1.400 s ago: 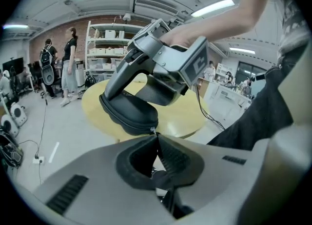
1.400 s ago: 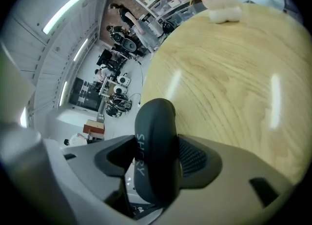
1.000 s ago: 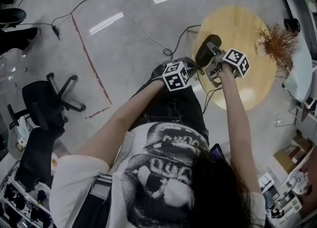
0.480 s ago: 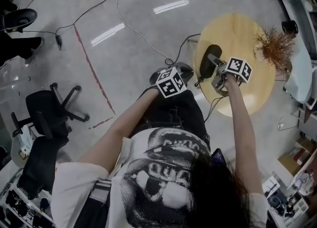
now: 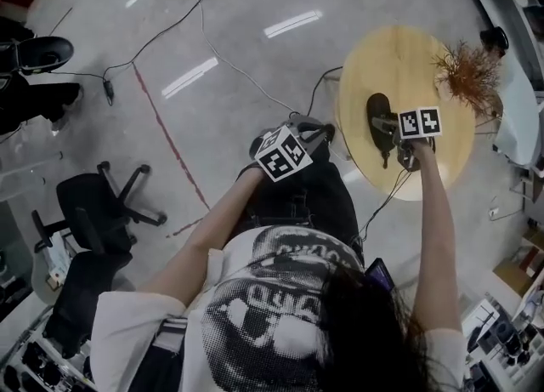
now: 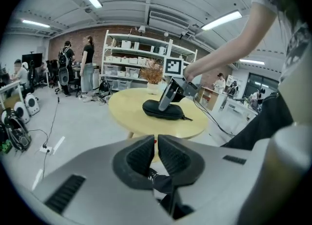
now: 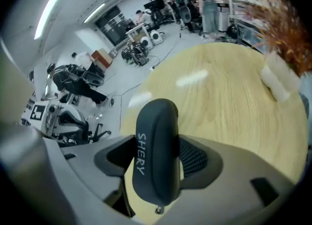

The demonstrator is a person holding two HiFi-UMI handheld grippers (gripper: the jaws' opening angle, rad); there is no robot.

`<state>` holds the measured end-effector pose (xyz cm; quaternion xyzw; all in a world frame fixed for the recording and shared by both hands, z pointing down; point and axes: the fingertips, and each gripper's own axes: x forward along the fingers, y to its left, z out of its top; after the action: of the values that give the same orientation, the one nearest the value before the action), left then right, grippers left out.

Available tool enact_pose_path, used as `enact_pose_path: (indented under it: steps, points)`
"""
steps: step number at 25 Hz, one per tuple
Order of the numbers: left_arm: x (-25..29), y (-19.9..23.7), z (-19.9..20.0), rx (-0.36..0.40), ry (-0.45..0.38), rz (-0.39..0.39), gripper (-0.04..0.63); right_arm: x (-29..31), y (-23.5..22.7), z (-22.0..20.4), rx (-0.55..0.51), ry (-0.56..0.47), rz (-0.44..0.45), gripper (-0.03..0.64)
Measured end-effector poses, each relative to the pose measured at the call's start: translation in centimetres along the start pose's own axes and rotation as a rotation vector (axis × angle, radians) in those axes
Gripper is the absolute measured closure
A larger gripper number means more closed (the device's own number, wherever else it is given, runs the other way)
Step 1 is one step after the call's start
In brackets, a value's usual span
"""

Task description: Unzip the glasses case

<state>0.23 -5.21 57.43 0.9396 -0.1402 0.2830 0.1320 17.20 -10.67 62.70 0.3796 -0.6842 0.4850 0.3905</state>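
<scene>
The dark oval glasses case (image 5: 379, 120) lies on the round wooden table (image 5: 425, 50). My right gripper (image 5: 396, 137) comes down over it from above, shut on its sides. In the right gripper view the case (image 7: 156, 155) fills the gap between the pads (image 7: 196, 158), and its zip pull (image 7: 157, 210) hangs at the near end. From the left gripper view the case (image 6: 163, 110) rests flat with the right gripper (image 6: 170, 94) on top of it. My left gripper (image 5: 316, 133) hovers off the table's edge above the person's lap, shut (image 6: 156, 152) with nothing in it.
A dried plant in a white pot (image 5: 469, 74) stands at the table's far right side. Cables run across the floor (image 5: 212, 50) and over the table edge. An office chair (image 5: 93, 203) stands at the left. Shelves and people (image 6: 87, 68) are beyond the table.
The right gripper has carried the case from the table's near edge further onto the table and rolled it down flat. The left gripper has drawn back from the case and risen slightly.
</scene>
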Motion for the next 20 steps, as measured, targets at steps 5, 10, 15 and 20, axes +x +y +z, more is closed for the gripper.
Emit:
enact_pose_path:
  steps: [5, 10, 15, 20]
  points:
    - [-2.3, -0.6, 0.1, 0.028, 0.011, 0.003, 0.580, 0.0, 0.2, 0.2, -0.049, -0.072, -0.011, 0.331]
    - [-3.7, -1.3, 0.7, 0.003, -0.009, 0.015, 0.580, -0.8, -0.1, 0.1, 0.007, -0.214, -0.044, 0.318]
    - [-4.5, -1.8, 1.5, -0.019, -0.040, 0.022, 0.580, -2.7, 0.9, -0.4, 0.036, -0.345, -0.071, 0.278]
    - [-4.7, -2.9, 1.0, 0.000, -0.042, -0.013, 0.580, -5.5, 3.3, -2.5, 0.050, -0.528, -0.075, 0.302]
